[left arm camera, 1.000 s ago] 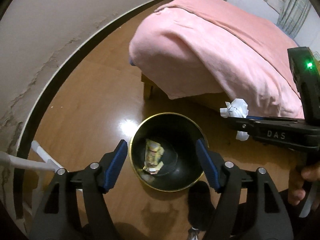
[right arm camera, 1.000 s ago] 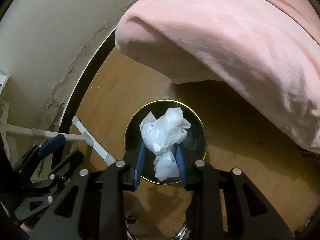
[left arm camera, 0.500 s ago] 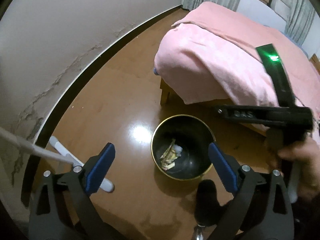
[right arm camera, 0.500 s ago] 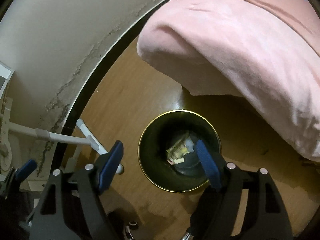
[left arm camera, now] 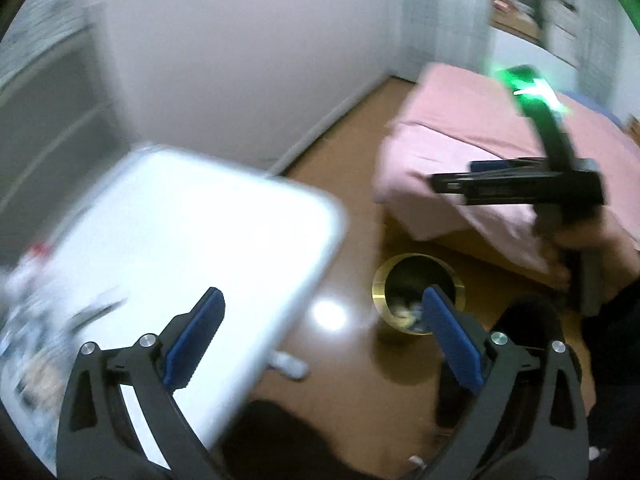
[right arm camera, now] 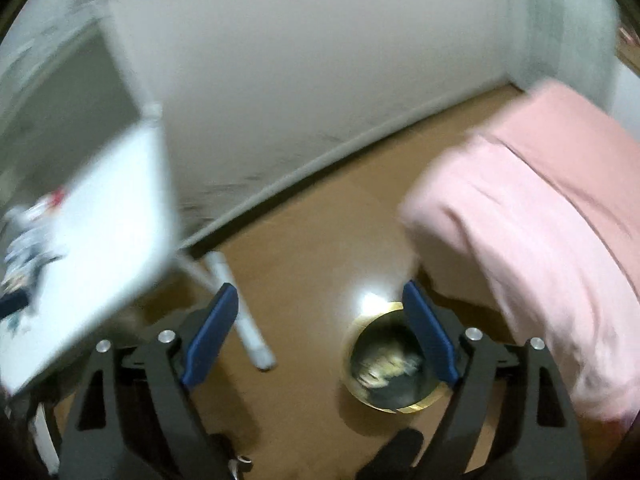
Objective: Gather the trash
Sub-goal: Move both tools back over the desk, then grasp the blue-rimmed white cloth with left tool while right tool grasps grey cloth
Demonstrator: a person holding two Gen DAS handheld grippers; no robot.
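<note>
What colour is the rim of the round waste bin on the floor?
Gold, around a black inside; the round waste bin's rim shows best in the right wrist view.

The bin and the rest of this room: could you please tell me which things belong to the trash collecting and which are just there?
Job:
- gold-rimmed bin
- trash in bin
- left gripper, open
- right gripper, open

Just there:
- white table
- pink bed
</note>
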